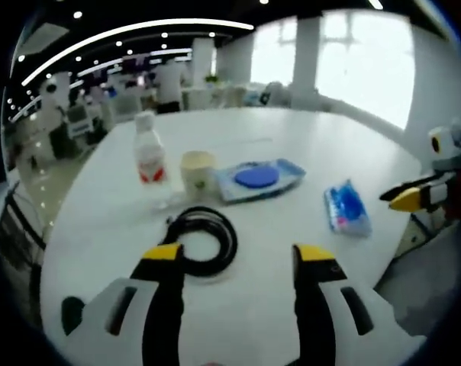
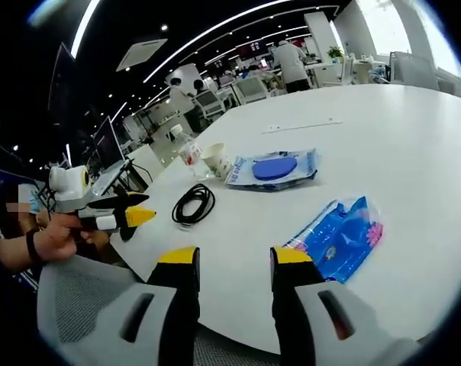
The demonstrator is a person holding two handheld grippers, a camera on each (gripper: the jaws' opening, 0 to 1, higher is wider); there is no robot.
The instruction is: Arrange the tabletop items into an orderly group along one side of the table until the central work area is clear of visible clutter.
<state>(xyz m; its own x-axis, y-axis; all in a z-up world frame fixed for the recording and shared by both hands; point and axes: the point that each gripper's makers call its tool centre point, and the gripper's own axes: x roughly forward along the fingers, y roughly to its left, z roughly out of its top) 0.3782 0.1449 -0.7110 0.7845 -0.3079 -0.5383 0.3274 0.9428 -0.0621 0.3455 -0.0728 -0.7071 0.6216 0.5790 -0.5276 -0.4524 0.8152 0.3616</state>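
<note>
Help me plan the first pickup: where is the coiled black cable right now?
In the left gripper view the coiled black cable lies on the white table just ahead of the left jaw, in front of the paper cup and bottle.

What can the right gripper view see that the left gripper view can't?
The right gripper view adds a hand holding the left tool, and a person standing far back. The left gripper view adds the right tool at its side and bright windows. Both share the white table, bottle, cup, wipes pack, black cable and blue packet.
</note>
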